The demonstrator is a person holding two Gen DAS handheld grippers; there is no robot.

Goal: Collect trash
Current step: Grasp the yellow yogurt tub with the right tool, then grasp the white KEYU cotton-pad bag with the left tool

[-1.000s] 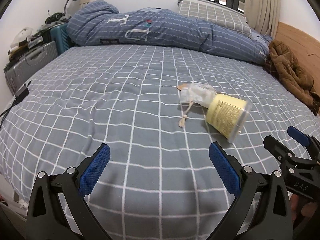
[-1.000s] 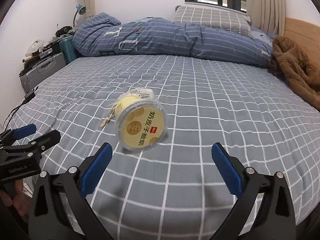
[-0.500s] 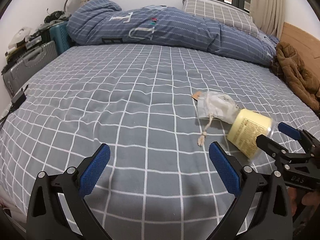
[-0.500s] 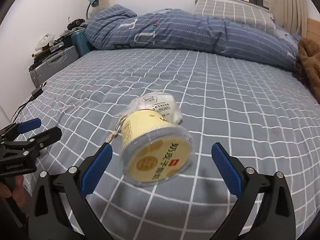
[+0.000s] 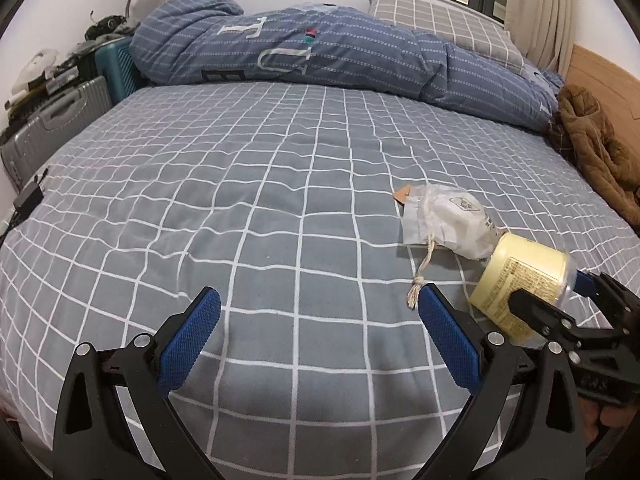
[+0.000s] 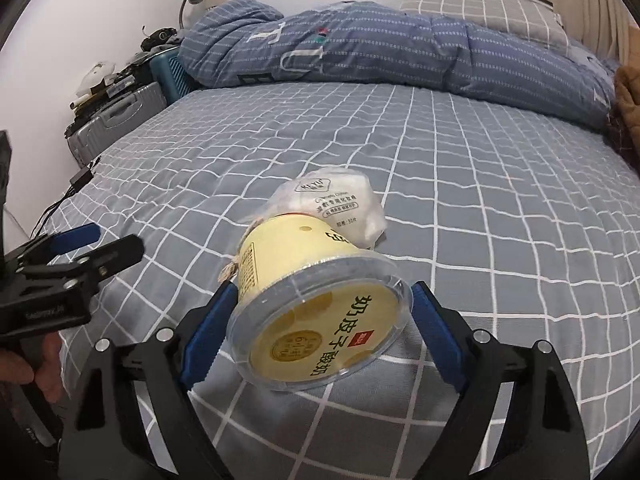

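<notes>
Left gripper (image 5: pixel 320 344): jaws spread wide, empty, over the grey checked bed (image 5: pixel 260 200). Yellow yogurt cup (image 6: pixel 320 304): on its side on the bed, against a white pouch (image 6: pixel 340 208). Right gripper (image 6: pixel 320 332): jaws just closing, flanking the cup's lid rim; whether they grip it yet, unclear.

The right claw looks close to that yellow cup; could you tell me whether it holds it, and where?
Its pads flank the yellow cup at the lidded rim, closing; a grip cannot be confirmed.

Glossy plastic cup (image 6: pixel 320 312), cloth bedsheet (image 6: pixel 480 208)
</notes>
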